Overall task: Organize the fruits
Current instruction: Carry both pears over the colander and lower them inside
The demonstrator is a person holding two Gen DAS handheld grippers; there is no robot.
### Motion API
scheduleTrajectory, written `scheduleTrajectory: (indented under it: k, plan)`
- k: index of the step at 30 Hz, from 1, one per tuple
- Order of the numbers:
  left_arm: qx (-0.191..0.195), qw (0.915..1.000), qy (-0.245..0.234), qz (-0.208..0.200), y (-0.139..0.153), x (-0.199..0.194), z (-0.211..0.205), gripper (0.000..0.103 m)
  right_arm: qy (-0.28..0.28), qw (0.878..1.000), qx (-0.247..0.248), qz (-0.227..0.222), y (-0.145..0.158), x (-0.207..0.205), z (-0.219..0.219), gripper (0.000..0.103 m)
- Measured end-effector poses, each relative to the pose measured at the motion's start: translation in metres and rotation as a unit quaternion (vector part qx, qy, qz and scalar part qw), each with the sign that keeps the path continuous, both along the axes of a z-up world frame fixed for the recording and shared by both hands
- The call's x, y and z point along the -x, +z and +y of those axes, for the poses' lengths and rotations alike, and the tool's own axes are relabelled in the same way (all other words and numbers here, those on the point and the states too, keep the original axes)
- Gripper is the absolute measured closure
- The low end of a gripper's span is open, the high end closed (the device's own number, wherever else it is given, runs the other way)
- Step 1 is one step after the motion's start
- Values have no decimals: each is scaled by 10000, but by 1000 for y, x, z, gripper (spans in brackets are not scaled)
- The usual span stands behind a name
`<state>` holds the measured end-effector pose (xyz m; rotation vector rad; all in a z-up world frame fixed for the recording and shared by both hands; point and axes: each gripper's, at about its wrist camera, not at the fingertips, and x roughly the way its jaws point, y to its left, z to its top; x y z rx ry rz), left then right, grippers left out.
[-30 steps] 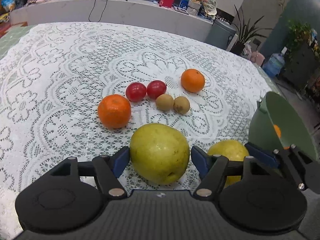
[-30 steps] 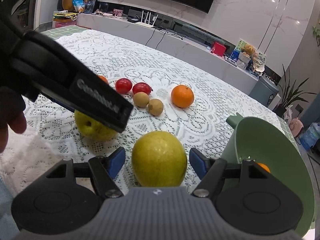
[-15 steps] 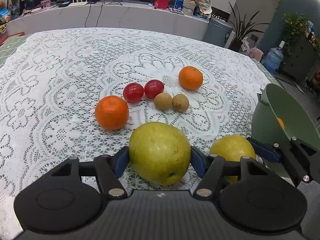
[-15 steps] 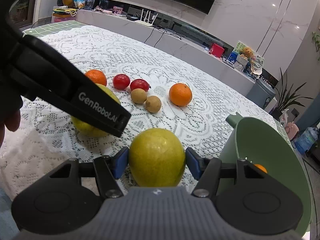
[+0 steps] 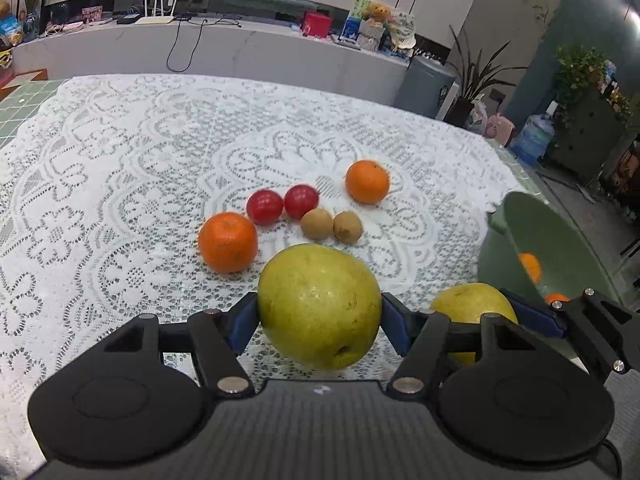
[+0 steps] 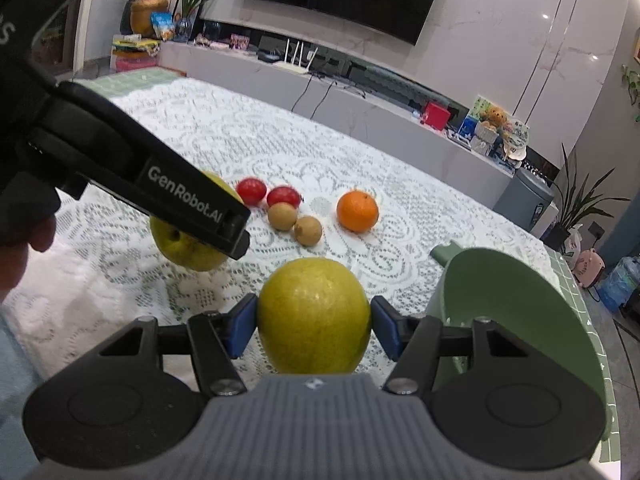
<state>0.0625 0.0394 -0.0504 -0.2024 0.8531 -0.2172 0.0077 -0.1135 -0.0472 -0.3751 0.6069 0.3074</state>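
My left gripper (image 5: 319, 320) is shut on a large yellow-green pear (image 5: 320, 304), with both blue pads pressed to its sides just above the lace cloth. My right gripper (image 6: 312, 324) is shut on a second, rounder pear (image 6: 314, 316). The two grippers are side by side: the right gripper's pear (image 5: 468, 304) shows at the right of the left wrist view, and the left gripper's body (image 6: 160, 192) with its pear (image 6: 192, 248) crosses the left of the right wrist view. A green bowl (image 6: 520, 308) stands tilted right of the right gripper, with oranges (image 5: 530, 266) inside.
Ahead on the white lace tablecloth (image 5: 120, 160) lie a near orange (image 5: 228, 242), a far orange (image 5: 367, 182), two red tomatoes (image 5: 264, 207) and two small brown fruits (image 5: 317, 223). A hand (image 6: 20, 240) is at the left edge. A counter runs behind the table.
Both grippers' jaws have shut from standing apart to pressing on their pears. The right gripper has risen a little with its pear; the left has hardly moved.
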Motion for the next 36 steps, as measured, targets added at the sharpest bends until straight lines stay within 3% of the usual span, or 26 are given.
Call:
scheduleTrajectory:
  k: [13,19,24,27,36]
  plan:
    - [343,9976,-526,-305,48,3,-30,29,-524,9953,-491,-653,55,38,-51,44]
    - [140,9932,-1090,-385,67,-1,-70,29,-927,9914,-661,-653,71,36,-87,44]
    - [-65,9874,-1552,-302,69,-8,-104,29,-1062,9921,-614,-266,72,23,-115,44]
    - [-205,9833,-1796,-196,66,-12,-122,29,-1094,9910,-750,199,67,10,-129,44]
    - [-650,9663,-2485,166,51,-24,-162,29,-939,9751,-1371,1465,49,-30,-163,44]
